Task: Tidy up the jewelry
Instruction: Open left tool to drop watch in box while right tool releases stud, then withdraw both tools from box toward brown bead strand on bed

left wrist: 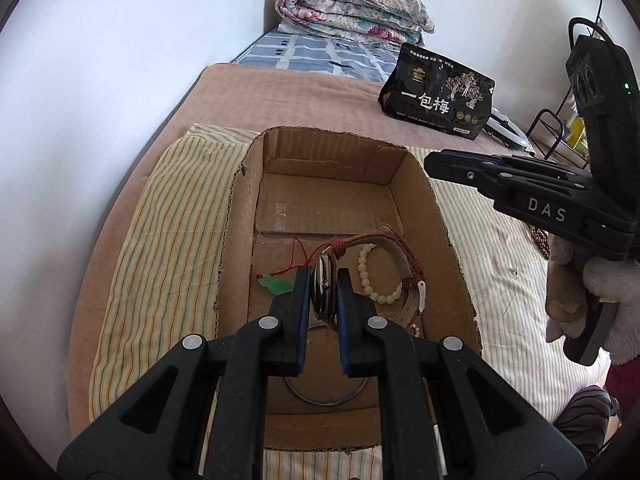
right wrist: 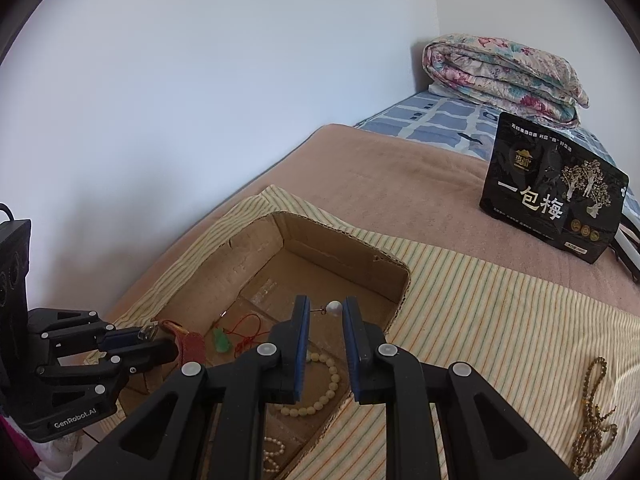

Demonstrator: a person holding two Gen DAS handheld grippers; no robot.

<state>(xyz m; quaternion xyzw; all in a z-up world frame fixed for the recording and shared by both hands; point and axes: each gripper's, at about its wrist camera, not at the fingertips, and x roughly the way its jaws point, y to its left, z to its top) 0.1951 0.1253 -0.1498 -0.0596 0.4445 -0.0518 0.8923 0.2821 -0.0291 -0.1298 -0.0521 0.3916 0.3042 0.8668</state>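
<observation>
An open cardboard box [left wrist: 434, 208] lies on a striped cloth. My left gripper [left wrist: 325, 284] is shut on a wristwatch [left wrist: 322, 288] with a red-brown strap, held over the box; it shows in the right wrist view [right wrist: 152, 334] too. In the box lie a cream bead bracelet [left wrist: 380, 276], a green pendant on red cord [left wrist: 274, 285] and a metal bangle [left wrist: 326, 398]. My right gripper [right wrist: 326, 308] holds a pearl earring [right wrist: 334, 308] between its fingertips above the box [right wrist: 344, 236]. A brown bead necklace [right wrist: 596, 404] lies on the cloth at right.
A black snack bag [left wrist: 438, 94] stands on the pink blanket beyond the box. A folded floral quilt [left wrist: 352, 8] lies at the far end by the wall. A wire rack [left wrist: 560, 128] stands at the right edge.
</observation>
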